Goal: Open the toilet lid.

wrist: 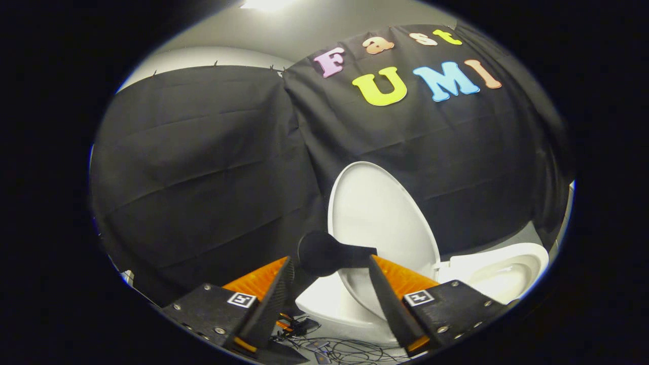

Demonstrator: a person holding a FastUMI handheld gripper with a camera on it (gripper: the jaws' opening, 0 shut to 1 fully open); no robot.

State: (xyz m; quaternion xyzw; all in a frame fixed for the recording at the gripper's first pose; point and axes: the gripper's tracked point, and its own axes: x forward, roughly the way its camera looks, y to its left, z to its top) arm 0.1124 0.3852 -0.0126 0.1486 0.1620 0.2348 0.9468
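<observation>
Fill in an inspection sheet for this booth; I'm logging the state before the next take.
Surface: floor, little of it in view below the fingers.
Job's things: toilet lid raised, standing up against the cloth; bowl uncovered beside it.
Clutter: a black knob-like thing between the fingertips; what it is, unclear.
Gripper: fingers apart, not pressing on the lid.
Cables: a dark tangle on the floor by the toilet's base.
Surroundings: black cloth wall; a ceiling light above.
</observation>
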